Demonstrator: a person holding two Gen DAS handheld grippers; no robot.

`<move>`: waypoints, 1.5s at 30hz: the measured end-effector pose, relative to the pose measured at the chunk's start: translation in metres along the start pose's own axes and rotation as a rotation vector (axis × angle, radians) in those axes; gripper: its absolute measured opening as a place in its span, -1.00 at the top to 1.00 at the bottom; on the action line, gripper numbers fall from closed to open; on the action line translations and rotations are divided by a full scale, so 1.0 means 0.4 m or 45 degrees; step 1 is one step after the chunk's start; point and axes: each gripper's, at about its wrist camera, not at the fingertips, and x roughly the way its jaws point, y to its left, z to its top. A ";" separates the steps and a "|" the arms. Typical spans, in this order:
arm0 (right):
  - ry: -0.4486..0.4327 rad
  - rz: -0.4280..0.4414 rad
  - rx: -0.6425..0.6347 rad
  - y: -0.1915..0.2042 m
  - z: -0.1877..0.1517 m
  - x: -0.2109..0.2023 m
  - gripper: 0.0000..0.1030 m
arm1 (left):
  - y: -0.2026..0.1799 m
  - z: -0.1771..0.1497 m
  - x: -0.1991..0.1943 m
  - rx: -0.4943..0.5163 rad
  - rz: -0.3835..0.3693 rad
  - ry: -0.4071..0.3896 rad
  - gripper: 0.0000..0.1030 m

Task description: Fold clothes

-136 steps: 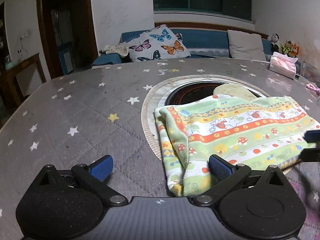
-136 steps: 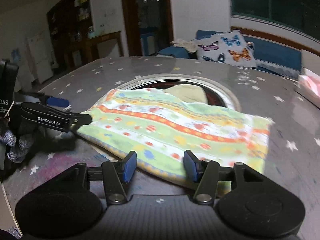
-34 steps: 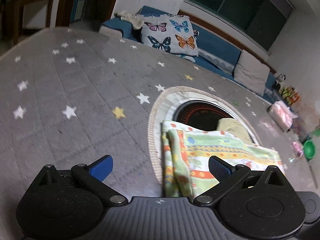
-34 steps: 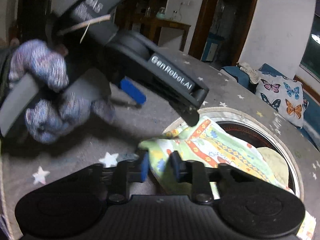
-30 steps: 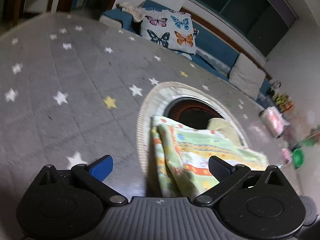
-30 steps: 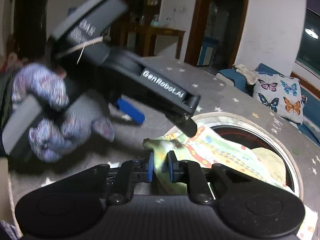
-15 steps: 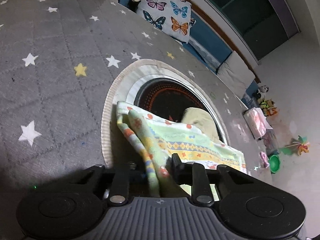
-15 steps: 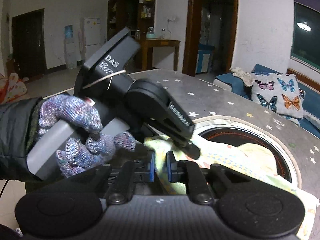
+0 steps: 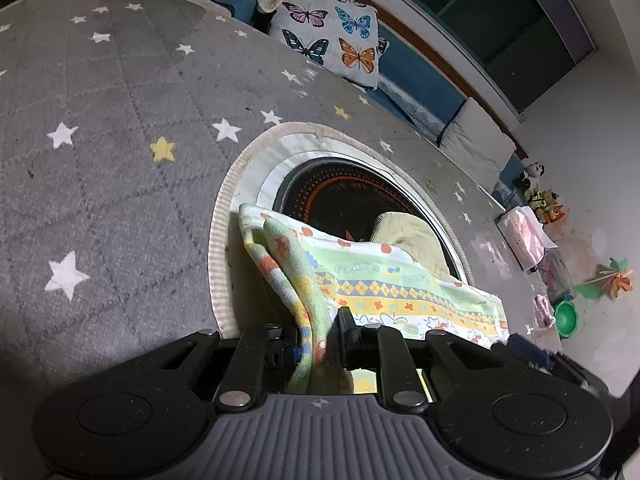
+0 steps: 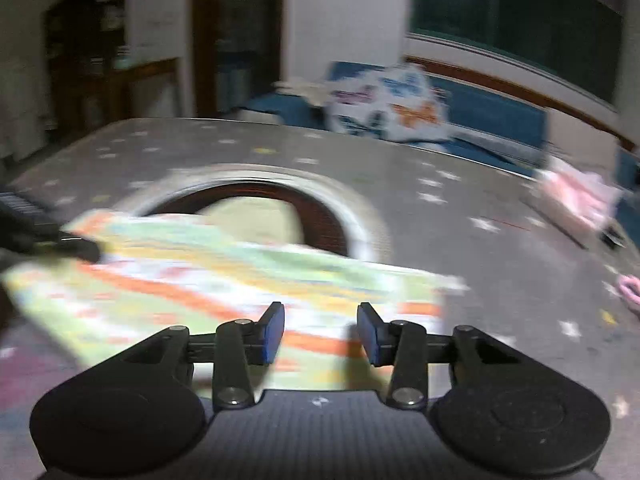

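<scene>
No writing legible. Left tongs (image 9: 320, 338) clamped on towel (image 9: 384, 288) edge — right tongs (image 10: 320, 332) apart, above towel.

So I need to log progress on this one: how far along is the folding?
Partly done. The patterned cloth already lies doubled on the star-print cover. In hand: the left gripper is shut on its folded end; the right gripper is open over the other end. Left: at least one more fold, probably.

Motion blur smears the right wrist view, so the patterned cloth (image 10: 224, 276) and butterfly cushion (image 10: 388, 104) at 12 o'clock lose detail.
</scene>
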 end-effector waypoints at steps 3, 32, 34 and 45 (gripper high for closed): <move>0.020 -0.054 0.101 -0.062 -0.001 0.026 0.07 | -0.007 -0.001 0.000 0.021 0.013 -0.006 0.65; -0.047 0.206 0.136 0.054 0.134 -0.026 0.86 | 0.011 0.014 -0.160 0.200 0.092 -0.231 0.80; -0.057 0.252 0.093 0.105 0.168 -0.017 0.86 | 0.042 0.027 -0.197 0.183 0.120 -0.267 0.80; -0.065 0.489 -0.034 0.364 0.309 0.114 0.86 | 0.251 0.113 -0.365 0.034 0.365 -0.429 0.79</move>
